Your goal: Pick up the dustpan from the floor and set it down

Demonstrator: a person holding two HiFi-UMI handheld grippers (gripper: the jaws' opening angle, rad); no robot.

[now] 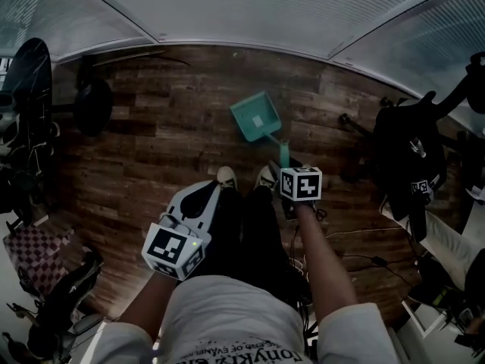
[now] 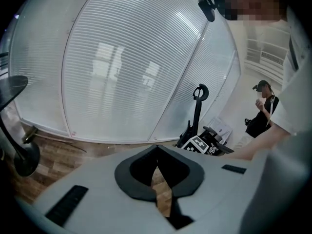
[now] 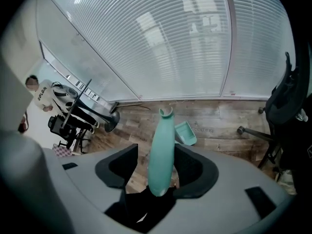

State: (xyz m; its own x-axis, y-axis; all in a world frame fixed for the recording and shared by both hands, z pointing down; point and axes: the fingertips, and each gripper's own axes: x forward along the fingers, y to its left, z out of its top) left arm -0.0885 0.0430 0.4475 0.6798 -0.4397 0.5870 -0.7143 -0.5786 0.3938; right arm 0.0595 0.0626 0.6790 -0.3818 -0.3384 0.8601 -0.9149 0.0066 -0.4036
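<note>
A teal dustpan (image 1: 256, 117) rests with its pan on the wooden floor ahead of the person's shoes, and its long handle (image 1: 284, 154) rises toward my right gripper (image 1: 288, 171). In the right gripper view the handle (image 3: 162, 145) stands between the jaws of the right gripper (image 3: 160, 151), with the pan (image 3: 185, 132) far below. A gap shows between the left pad and the handle, so the jaws are open around it. My left gripper (image 1: 206, 190) hangs over the person's left leg. Its jaws (image 2: 157, 150) meet at the tips with nothing between them.
A chair base (image 1: 91, 101) stands at the left and a black bag on a chair (image 1: 413, 158) at the right. Cables (image 1: 356, 260) lie on the floor near the right foot. A checkered bag (image 1: 38, 252) sits lower left. Window blinds (image 1: 303, 6) bound the floor.
</note>
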